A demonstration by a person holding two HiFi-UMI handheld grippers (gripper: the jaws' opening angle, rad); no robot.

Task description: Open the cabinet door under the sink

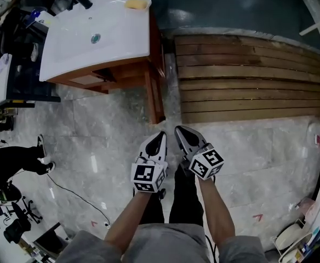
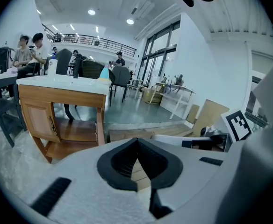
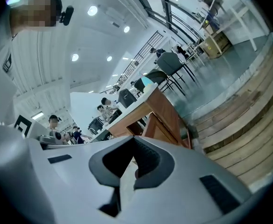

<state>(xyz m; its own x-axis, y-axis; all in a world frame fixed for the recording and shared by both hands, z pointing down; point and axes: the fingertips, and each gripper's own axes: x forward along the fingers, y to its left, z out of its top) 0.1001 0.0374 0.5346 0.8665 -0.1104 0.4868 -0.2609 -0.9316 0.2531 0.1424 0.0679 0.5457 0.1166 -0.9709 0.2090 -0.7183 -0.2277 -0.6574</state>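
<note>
Head view, slatted wooden platform (image 1: 247,75) beside sink cabinet (image 1: 155,81), black cable (image 1: 75,193) nearby

The person wears a grey short-sleeved top (image 1: 149,244) and dark trousers (image 1: 184,201). The left gripper (image 1: 160,134) and the right gripper (image 1: 178,129) are alike: each has a smooth white shell that tapers to a point, with a black teardrop-shaped inset on its upper face. Ribbed black pads (image 2: 120,164) line the inner faces of the jaws, and short black slots are let into the white shell on either side. At the rear of each gripper sits a white block printed with black-and-white square markers, the left cube (image 1: 148,177) and the right cube (image 1: 207,163).
</note>
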